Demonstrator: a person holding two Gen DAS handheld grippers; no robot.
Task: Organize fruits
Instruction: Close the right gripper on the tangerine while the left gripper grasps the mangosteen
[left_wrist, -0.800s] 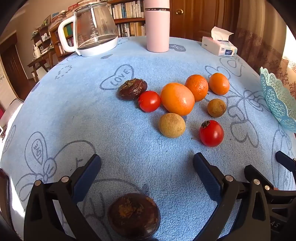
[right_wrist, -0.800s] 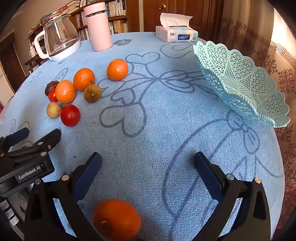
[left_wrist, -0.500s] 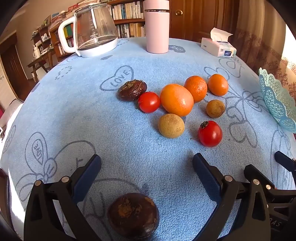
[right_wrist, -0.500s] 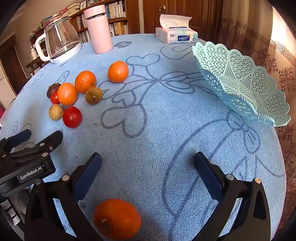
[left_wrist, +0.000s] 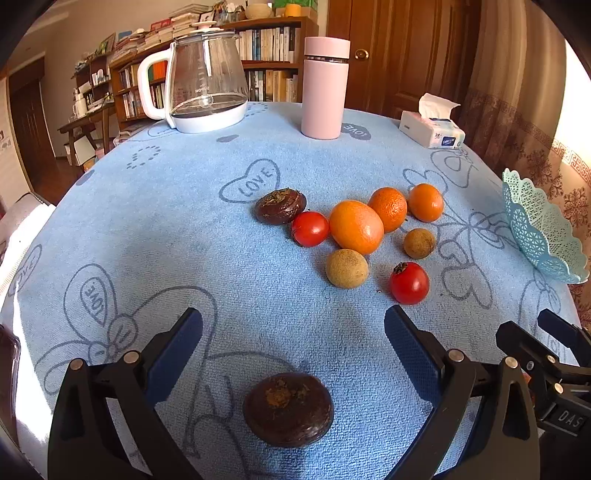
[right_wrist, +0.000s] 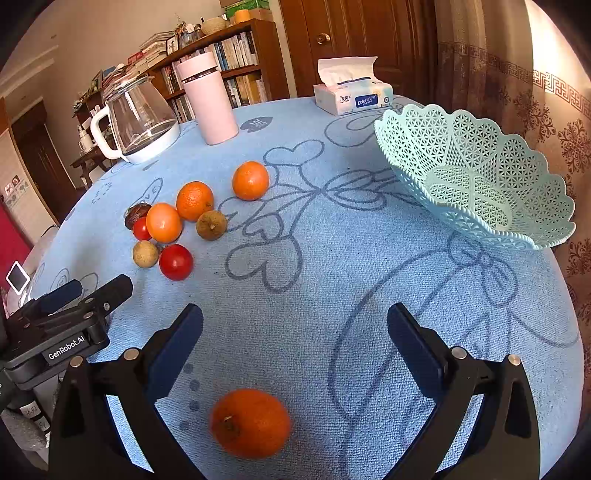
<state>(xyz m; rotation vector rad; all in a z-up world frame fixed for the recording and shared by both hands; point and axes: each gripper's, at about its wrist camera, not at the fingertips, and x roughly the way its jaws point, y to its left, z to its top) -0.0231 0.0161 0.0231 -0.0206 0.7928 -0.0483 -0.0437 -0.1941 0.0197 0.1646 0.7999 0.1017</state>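
On the blue tablecloth (right_wrist: 332, 280) I count four oranges (right_wrist: 250, 422), two red tomatoes (left_wrist: 409, 283), two tan round fruits (left_wrist: 346, 268) and two dark brown fruits (left_wrist: 288, 409). There is one lace basket (right_wrist: 480, 177), one glass kettle (left_wrist: 207, 85), one pink bottle (left_wrist: 325, 88) and one tissue pack (right_wrist: 352, 98).

A blue patterned tablecloth (left_wrist: 155, 221) fills the view. The left gripper (left_wrist: 293, 332) hangs above it near the camera, jaws wide apart, with a dark brown fruit (left_wrist: 288, 408) lying between them, untouched. Farther off sits a cluster of oranges (left_wrist: 356, 227), red tomatoes (left_wrist: 409, 283) and small brown fruits (left_wrist: 346, 268). A lacy turquoise basket (left_wrist: 535, 229) stands at the right.
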